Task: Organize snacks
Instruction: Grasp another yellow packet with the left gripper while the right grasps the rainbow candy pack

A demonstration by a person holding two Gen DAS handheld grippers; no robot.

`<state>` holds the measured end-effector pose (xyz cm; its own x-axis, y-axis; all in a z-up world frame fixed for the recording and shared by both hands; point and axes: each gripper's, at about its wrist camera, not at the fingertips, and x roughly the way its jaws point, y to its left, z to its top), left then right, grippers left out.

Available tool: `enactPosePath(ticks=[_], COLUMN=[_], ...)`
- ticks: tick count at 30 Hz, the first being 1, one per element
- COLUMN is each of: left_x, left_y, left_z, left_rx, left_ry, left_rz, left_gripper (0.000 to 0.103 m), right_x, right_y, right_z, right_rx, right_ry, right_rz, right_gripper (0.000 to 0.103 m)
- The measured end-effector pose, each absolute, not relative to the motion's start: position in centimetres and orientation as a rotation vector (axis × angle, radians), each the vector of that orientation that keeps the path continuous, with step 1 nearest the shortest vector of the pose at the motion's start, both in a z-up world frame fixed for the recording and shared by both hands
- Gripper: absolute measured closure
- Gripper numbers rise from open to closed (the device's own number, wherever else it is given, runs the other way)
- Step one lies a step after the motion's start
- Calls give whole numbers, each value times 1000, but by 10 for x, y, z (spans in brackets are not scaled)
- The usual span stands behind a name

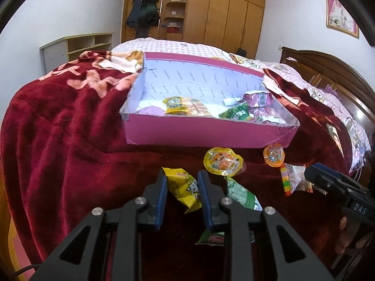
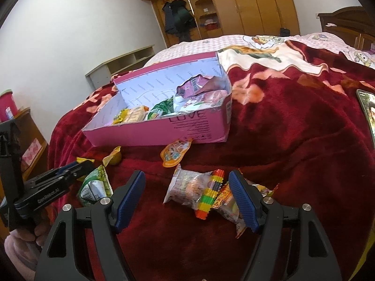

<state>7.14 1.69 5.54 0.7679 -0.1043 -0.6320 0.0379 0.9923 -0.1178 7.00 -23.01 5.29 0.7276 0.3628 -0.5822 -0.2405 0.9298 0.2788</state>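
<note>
Step in hand: a pick-up is being made by the left gripper (image 1: 182,185) on a crinkled yellow foil snack packet (image 1: 185,192) that lies on the dark red plush blanket (image 1: 70,128) of the bed.
Left fingers: they are clenched on the yellow packet; its foil is seen pinched between the two blue ribbed pads (image 1: 162,201), with its upper corner sticking out past the left one.
Right fingers: they are released and stand wide apart; the right gripper (image 2: 187,192) hangs over a clear plastic packet with a striped rainbow edge (image 2: 194,187), which is not pressed by either pad.
Goal container: a pink cardboard box with a white printed lining (image 1: 211,135) is set on the blanket beyond the loose snacks; several packets are already inside it, a yellow one and a green one among them.
Snacks left outside: a green-and-white sachet (image 1: 243,194) just beside the left gripper, a round yellow jelly cup (image 1: 222,161) and a smaller orange jelly cup (image 1: 274,155) near the box's front wall.
Progress, as judged: partly done, since several snacks remain on the blanket.
Next move, as judged: the yellow packet needs to be lifted clear of the blanket, carried over the box's front wall and let go inside; thin foil may slip, so the grip should be kept firm.
</note>
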Motion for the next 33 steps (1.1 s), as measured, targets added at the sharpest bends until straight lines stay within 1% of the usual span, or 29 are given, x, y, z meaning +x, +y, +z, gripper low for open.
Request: enactPosePath(ticks=[4,8,12,17,19,21,30,32,33], left_x=[72,71,69,68,68,68,70,69,69], left_y=[20,20,21,22,24,26,28,28,27], left_z=[55,55,55,54,53,53,49,49,50], left_rx=[-112,-110,-110,-121,-126,-130,-139,-142,-142], left_ry=[694,693,690,689,690,688,690,690,691], left_rz=[-75,-77,-89,-92,-91,-92,-92,-92,-93], left_gripper=[76,76,76,76,76,76,76,76,76], right_x=[74,87,97,85,81,78,74,72,71], right_y=[-232,-221,-208,-204,-203,-201,-182,-182,-183], right_z=[54,53,43,45,46,44,32,31,31], right_rx=[210,118,36,60,88,109,-10,-9,-3], right_ry=[685,712,783,787,799,813,789,782,778], right_rz=[343,382,383,434,462,481,435,439,441], right_gripper=[28,28,28,31,35,36,36,38,42])
